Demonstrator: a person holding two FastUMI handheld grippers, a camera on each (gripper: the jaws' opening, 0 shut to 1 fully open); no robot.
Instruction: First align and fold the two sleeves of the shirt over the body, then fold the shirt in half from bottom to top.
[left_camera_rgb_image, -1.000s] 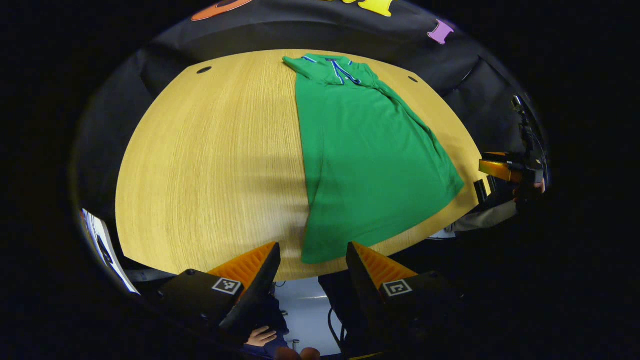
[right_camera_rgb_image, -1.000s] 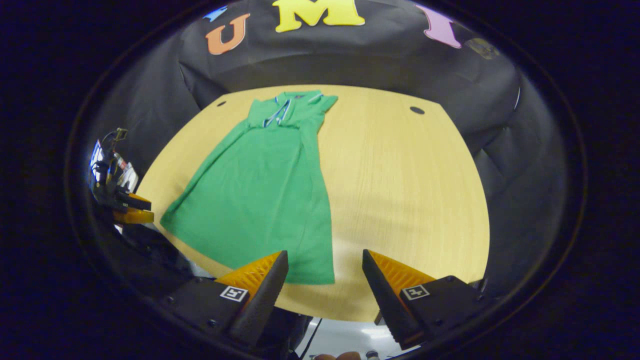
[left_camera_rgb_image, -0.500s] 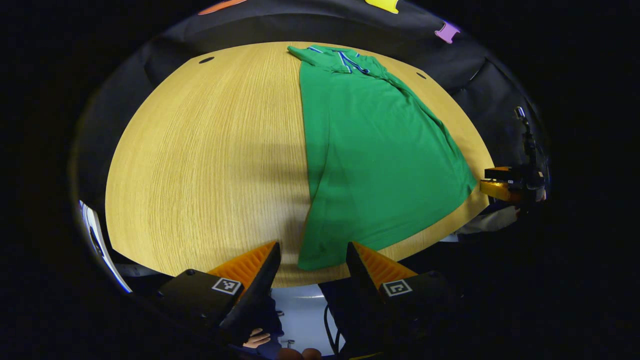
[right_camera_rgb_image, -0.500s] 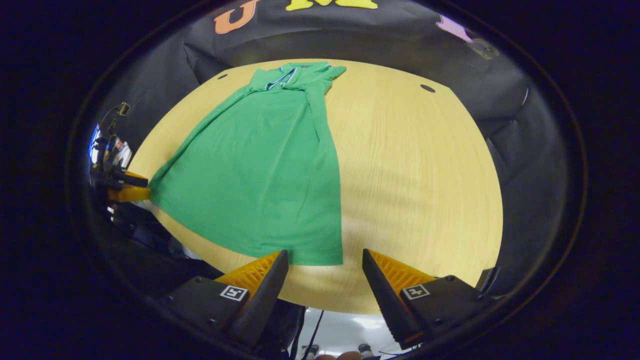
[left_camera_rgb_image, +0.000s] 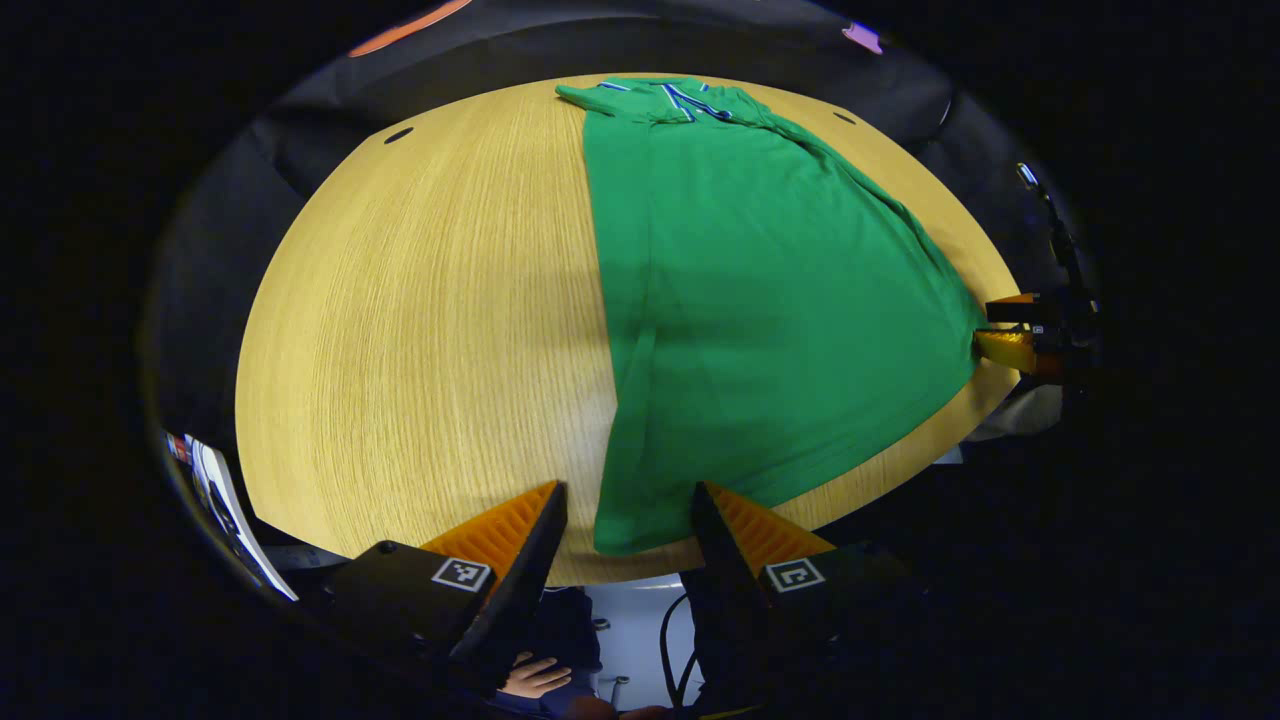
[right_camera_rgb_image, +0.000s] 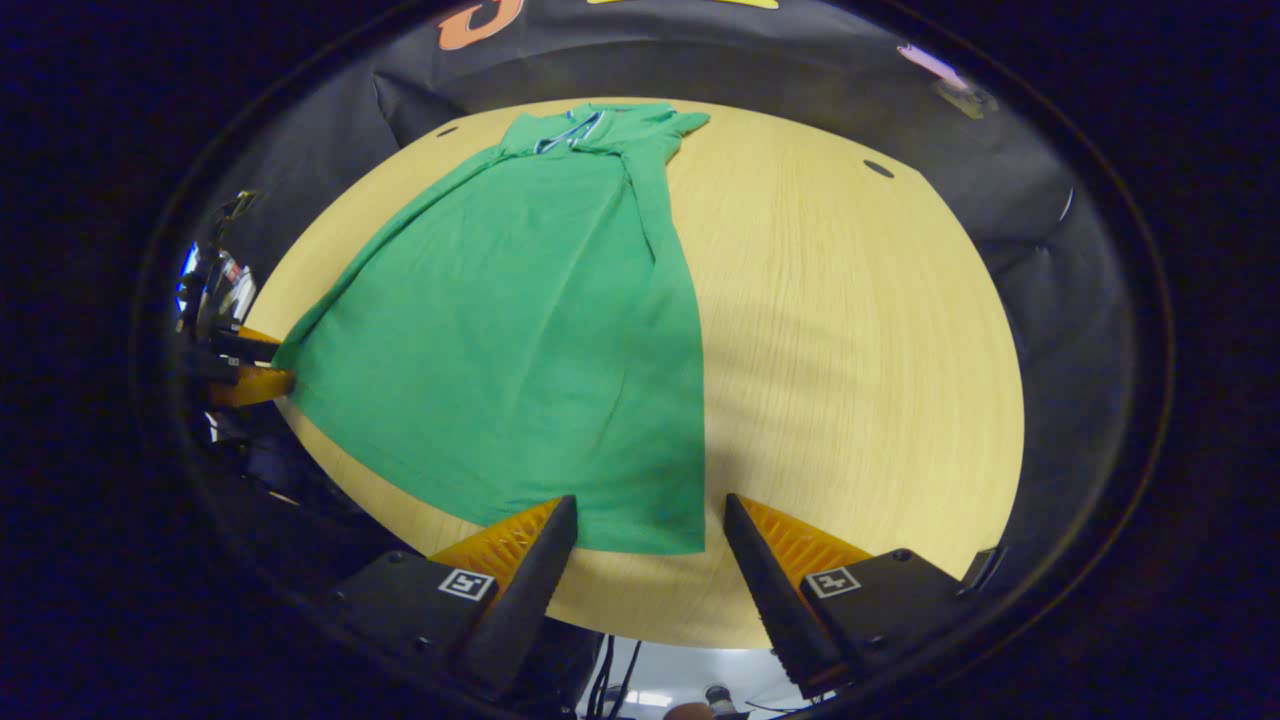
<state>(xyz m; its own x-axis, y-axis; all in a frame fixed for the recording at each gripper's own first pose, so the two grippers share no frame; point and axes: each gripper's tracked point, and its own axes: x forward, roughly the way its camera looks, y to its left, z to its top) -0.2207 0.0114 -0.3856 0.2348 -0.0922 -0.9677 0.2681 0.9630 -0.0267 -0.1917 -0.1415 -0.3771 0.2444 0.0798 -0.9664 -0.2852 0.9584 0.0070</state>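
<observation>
Green polo shirt (left_camera_rgb_image: 760, 300) flat on wooden table (left_camera_rgb_image: 420, 320); left gripper (left_camera_rgb_image: 625, 520) and right gripper (right_camera_rgb_image: 648, 530) gaping, empty, apparently straddling hem corners; risks pinching one layer only.

Both grippers moved in toward the shirt's (left_camera_rgb_image: 760, 300) hem over the last second, left gripper (left_camera_rgb_image: 625, 500) now straddling the near-left hem corner, right gripper (right_camera_rgb_image: 648, 510) now over the near-right corner, shirt larger in both views
</observation>
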